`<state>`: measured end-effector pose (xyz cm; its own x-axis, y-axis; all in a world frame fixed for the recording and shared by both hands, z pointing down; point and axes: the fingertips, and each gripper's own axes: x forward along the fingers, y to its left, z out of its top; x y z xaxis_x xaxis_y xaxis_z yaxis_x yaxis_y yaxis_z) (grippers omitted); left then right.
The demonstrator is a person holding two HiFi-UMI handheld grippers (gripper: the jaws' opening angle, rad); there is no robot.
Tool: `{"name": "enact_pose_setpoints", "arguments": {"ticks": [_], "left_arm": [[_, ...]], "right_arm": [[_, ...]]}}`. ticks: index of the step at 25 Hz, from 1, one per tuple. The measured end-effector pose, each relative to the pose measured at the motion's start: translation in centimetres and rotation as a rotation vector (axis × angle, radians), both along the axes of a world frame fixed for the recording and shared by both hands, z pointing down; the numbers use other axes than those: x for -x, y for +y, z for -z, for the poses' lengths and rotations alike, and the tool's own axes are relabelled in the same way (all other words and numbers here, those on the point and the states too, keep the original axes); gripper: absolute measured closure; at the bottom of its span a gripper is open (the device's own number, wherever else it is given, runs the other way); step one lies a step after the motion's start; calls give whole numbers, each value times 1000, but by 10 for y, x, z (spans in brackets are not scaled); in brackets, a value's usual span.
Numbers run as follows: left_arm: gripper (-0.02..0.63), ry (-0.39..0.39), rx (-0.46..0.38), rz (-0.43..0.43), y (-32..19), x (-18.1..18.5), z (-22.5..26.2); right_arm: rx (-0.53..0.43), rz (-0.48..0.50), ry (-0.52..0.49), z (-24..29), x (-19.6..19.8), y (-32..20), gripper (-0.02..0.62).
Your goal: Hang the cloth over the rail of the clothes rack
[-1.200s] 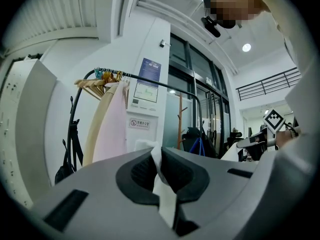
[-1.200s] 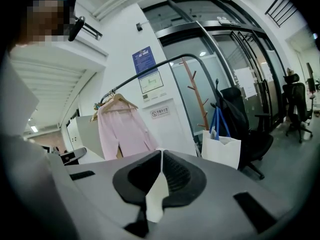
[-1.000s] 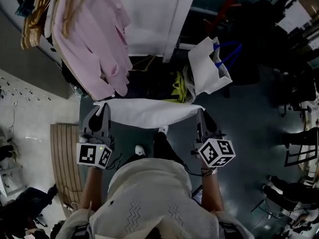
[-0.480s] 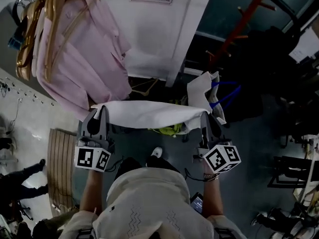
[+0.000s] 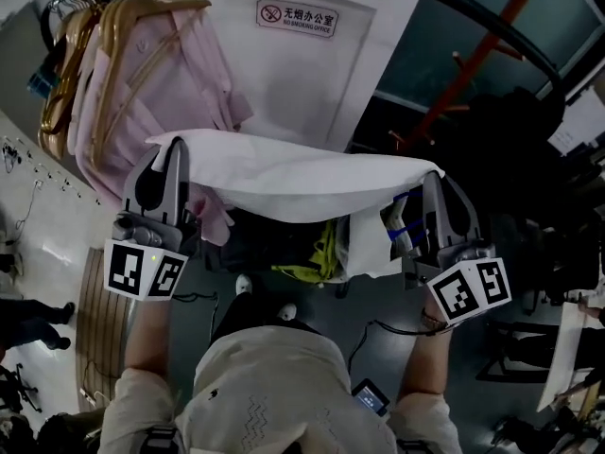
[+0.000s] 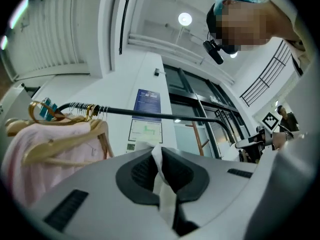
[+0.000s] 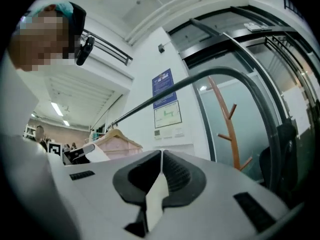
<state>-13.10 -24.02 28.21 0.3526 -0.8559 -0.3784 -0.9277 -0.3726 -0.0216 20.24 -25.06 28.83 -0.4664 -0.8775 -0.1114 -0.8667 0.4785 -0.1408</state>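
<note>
A white cloth (image 5: 302, 180) hangs stretched between my two grippers, sagging a little in the middle. My left gripper (image 5: 173, 151) is shut on its left corner, and a strip of cloth (image 6: 161, 176) shows pinched between the jaws. My right gripper (image 5: 431, 182) is shut on the right corner, with a cloth edge (image 7: 158, 186) between its jaws. The black rail (image 5: 492, 22) of the clothes rack curves across above and beyond the cloth. In the left gripper view the rail (image 6: 150, 115) runs level ahead; in the right gripper view the rail (image 7: 185, 83) slants overhead.
Pink shirts (image 5: 156, 83) on wooden hangers (image 5: 113, 26) fill the rail's left end. An orange coat stand (image 5: 477, 60) rises at the right. A white wall panel with a sign (image 5: 298, 15) stands behind. A white bag (image 5: 364, 244) and yellow-green item (image 5: 321, 253) lie below the cloth.
Both grippers have risen together with the cloth, from low near the floor to the height of the pink shirts. The head view has tilted up and the rail has come into sight.
</note>
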Motion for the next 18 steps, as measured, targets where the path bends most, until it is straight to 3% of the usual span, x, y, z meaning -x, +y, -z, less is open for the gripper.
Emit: {"name": "enact_pose_setpoints", "arguments": {"ticks": [12, 18], "left_arm": [[589, -51, -191, -82, -33, 6, 97], [589, -87, -307, -77, -35, 16, 148]], "right_arm": [[-158, -54, 62, 94, 19, -17, 571], [-233, -90, 62, 137, 26, -17, 571]]}}
